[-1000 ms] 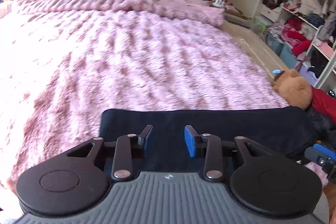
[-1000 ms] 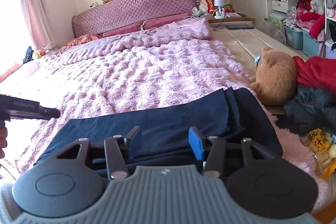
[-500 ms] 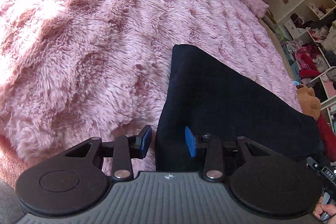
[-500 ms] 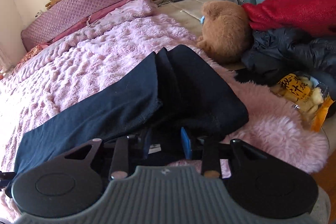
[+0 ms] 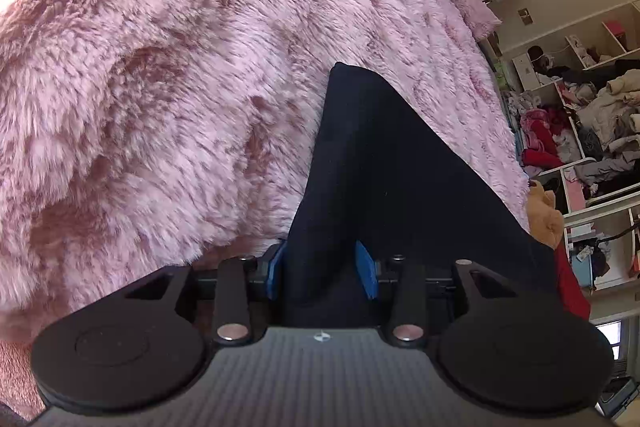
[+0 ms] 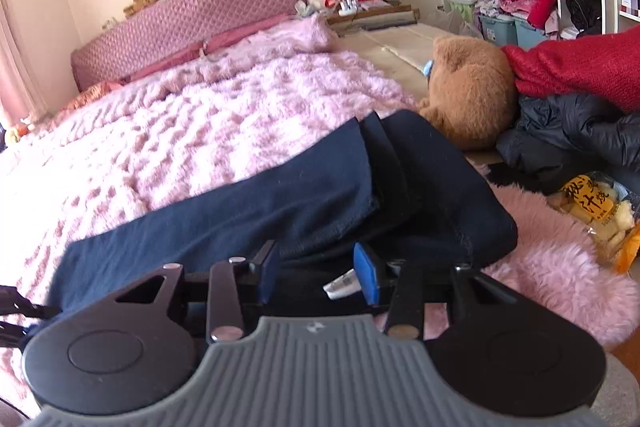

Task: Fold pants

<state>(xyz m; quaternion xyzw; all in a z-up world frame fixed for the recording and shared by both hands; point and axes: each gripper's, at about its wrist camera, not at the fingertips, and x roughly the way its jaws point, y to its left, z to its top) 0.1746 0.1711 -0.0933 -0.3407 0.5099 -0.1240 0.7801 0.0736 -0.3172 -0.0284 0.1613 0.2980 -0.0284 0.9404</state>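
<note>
Left hand-held gripper (image 5: 323, 273) was shown with its blue pads spread around one end of the navy pants (image 6: 248, 211), apparently not yet clamped. Right hand-held gripper (image 6: 316, 269) was likewise spread at the opposite end, beside a white label (image 6: 340, 285). Pants were laid lengthwise along the near edge of the pink fleece bed (image 5: 160, 87), legs already stacked; crosswise folds were judged outstanding.
</note>
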